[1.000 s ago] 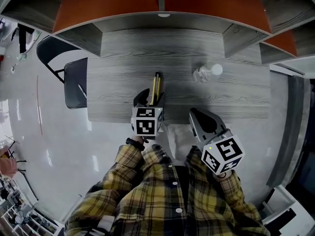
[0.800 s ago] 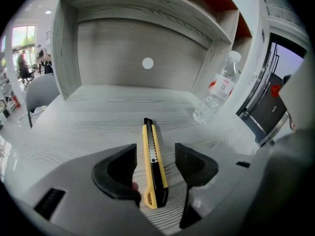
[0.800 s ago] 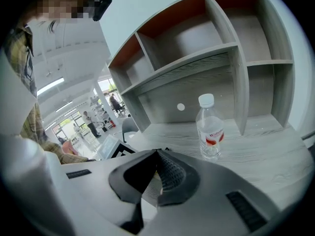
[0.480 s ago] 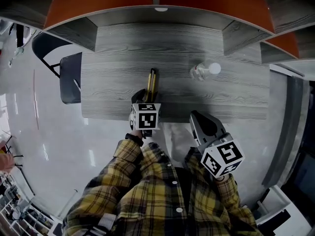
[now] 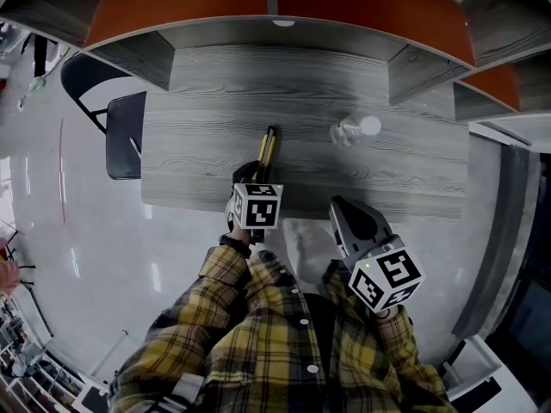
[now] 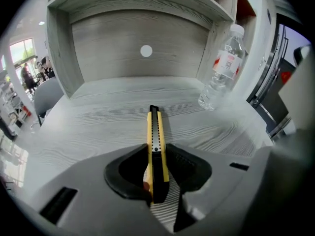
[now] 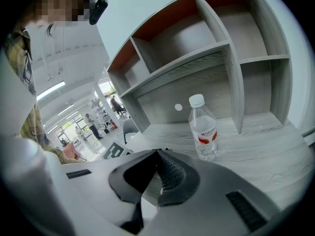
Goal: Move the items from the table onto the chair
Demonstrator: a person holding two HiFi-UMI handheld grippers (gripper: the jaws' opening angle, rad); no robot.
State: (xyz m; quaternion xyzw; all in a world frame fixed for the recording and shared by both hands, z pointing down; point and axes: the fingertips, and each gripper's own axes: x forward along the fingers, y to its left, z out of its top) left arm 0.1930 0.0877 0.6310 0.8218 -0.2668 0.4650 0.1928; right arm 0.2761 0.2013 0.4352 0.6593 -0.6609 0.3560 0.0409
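A yellow and black utility knife (image 5: 269, 144) lies on the grey wooden table (image 5: 207, 101), pointing away from me. My left gripper (image 5: 254, 172) is at its near end. In the left gripper view the knife (image 6: 155, 141) runs between the two black pads, and the jaws of the left gripper (image 6: 156, 168) are closing and touch its sides. A clear water bottle (image 5: 351, 130) with a white cap stands upright to the right. My right gripper (image 5: 344, 212) hangs shut and empty at the table's front edge. The dark chair (image 5: 122, 136) stands off the table's left end.
Grey shelf compartments with orange tops (image 5: 284, 7) close off the back of the table. The bottle (image 6: 222, 68) stands near the right shelf wall; it also shows in the right gripper view (image 7: 203, 129). The chair's back (image 6: 47, 95) shows far left.
My left gripper has slid forward along the knife and its jaws have drawn in onto it. The right gripper has barely moved.
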